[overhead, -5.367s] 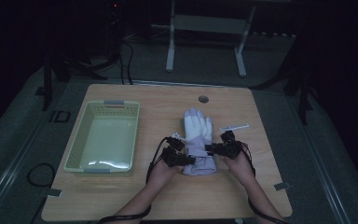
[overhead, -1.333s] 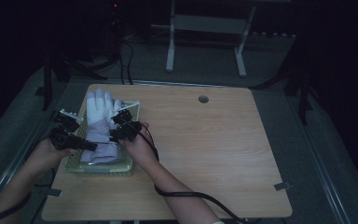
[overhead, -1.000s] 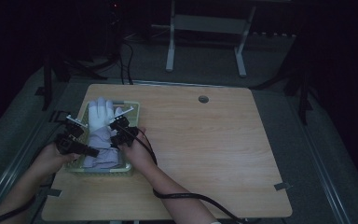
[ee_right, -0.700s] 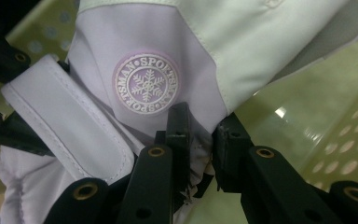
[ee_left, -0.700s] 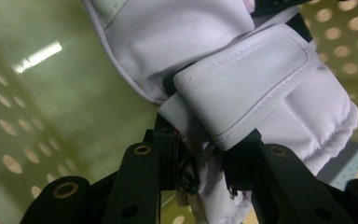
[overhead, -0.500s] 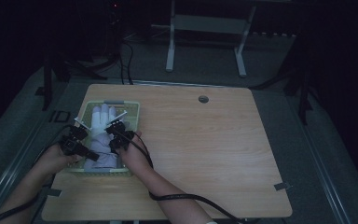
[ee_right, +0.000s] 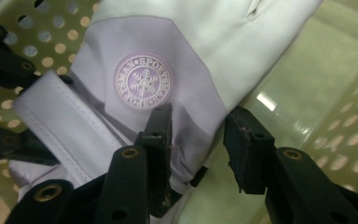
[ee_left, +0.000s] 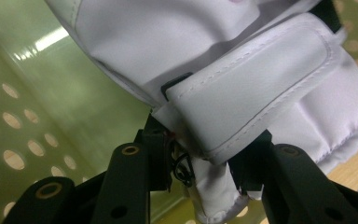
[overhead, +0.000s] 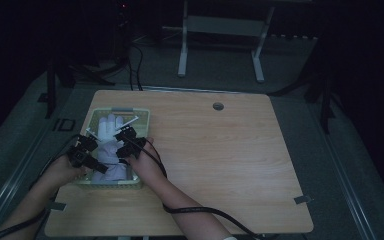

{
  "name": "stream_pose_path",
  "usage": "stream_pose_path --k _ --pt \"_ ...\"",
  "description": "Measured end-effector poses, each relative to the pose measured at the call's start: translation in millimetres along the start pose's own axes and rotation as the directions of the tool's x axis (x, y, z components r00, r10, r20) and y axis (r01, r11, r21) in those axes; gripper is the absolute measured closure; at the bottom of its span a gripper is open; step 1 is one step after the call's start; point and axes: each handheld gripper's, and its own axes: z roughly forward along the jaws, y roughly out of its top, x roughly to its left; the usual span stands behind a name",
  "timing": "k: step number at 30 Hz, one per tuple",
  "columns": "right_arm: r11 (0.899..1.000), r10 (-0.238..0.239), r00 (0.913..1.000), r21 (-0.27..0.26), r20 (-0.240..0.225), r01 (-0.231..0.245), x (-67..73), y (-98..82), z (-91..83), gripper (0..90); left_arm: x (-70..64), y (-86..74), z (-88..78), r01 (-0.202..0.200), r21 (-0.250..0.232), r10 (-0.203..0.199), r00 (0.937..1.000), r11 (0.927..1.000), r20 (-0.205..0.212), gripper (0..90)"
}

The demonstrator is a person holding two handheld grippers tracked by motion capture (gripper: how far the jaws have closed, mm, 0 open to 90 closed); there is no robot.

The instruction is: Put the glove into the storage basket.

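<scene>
The white ski glove (overhead: pixel 109 150) now lies inside the pale green perforated basket (overhead: pixel 142 120) at the left end of the table (overhead: pixel 230 150), fingers pointing away from the person; a few seconds earlier it lay flat on the bare wood near the middle of the table, and a second ago it hung above the basket between the two claws. The left claw (ee_left: pixel 205 158) has just been opening, yet in the left gripper view the glove's cuff strap is between its jaws and looks lightly pinched, so its grip seems eased rather than gone. The right claw (ee_right: pixel 196 140) has also just been opening: in the right gripper view one jaw lies against the lilac cuff below the round snowflake badge (ee_right: pixel 143 80), while the other stands clear of the fabric with the green basket floor showing in the gap, so it no longer holds the glove. From above, the left claw (overhead: pixel 97 152) and the right claw (overhead: pixel 122 145) sit on either side of the cuff, low in the basket. This reads as the release at the end of the move: the glove has reached the basket and appears to rest on its floor, and what remains is for both claws to let go fully and lift out without dragging the cuff along.
</scene>
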Motion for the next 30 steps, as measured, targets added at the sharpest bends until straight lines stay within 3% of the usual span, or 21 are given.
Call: stream_pose_path --k 2,6,7,9,10,12,15,16,18,21,24,30 --pt "1.0 0.004 1.0 -0.016 -0.008 -0.004 -4.0 0.8 -5.3 56.2 -2.6 2.0 0.4 -0.005 0.007 0.005 0.9998 1.0 -0.019 60.2" --pt "1.0 0.005 0.9993 -0.027 -0.037 -0.006 -9.2 2.0 -12.5 49.7 -4.6 2.6 -4.1 -0.009 -0.014 0.009 0.9992 0.9999 -0.039 45.9" --pt "1.0 -0.005 0.9987 -0.031 -0.051 0.003 -10.4 2.2 -15.0 48.4 -7.3 0.2 -11.3 -0.004 -0.072 0.0 0.9983 0.9974 -0.058 39.7" --pt "0.999 -0.01 0.997 -0.038 -0.076 0.007 -12.1 2.5 -18.6 44.7 -8.8 -3.0 -15.7 -0.013 -0.095 0.008 0.9989 0.9954 -0.045 23.1" --pt "0.999 -0.013 0.9959 -0.041 -0.09 0.009 -13.4 2.7 -20.6 43.0 -10.8 -4.8 -17.4 -0.016 -0.107 0.009 0.998 0.9941 -0.062 17.9" --pt "0.999 -0.019 0.9956 -0.048 -0.092 0.015 -15.3 3.4 -24.8 42.2 -13.4 -8.4 -20.4 -0.015 -0.138 0.005 0.9972 0.9903 -0.074 15.2" --pt "0.995 -0.044 0.9936 -0.095 -0.105 0.034 -18.7 3.0 -33.0 37.2 -18.5 -14.8 -25.3 -0.017 -0.212 0.0 0.9965 0.9772 -0.083 6.7" --pt "0.993 -0.056 0.9918 -0.111 -0.115 0.043 -19.8 2.5 -35.7 35.2 -20.4 -17.3 -26.5 -0.018 -0.249 0.001 0.9974 0.9682 -0.072 0.0" --pt "0.99 -0.07 0.9879 -0.134 -0.139 0.051 -22.5 1.8 -40.5 28.2 -24.2 -22.0 -28.0 -0.013 -0.317 -0.002 0.999 0.9483 -0.046 0.0" --pt "0.985 -0.118 0.9782 -0.145 -0.171 0.093 -23.8 -0.5 -44.7 17.7 -30.9 -25.6 -27.0 -0.009 -0.363 -0.013 0.9982 0.9319 -0.058 0.0" --pt "0.977 -0.154 0.9749 -0.171 -0.161 0.126 -25.8 -2.3 -49.1 15.6 -37.7 -27.8 -25.3 -0.015 -0.385 -0.006 0.9986 0.9228 -0.052 0.0" --pt "0.974 -0.177 0.9702 -0.174 -0.165 0.148 -31.8 -7.3 -52.5 15.2 -51.8 -26.9 -24.1 -0.039 -0.419 0.029 0.9991 0.9073 -0.029 0.0"
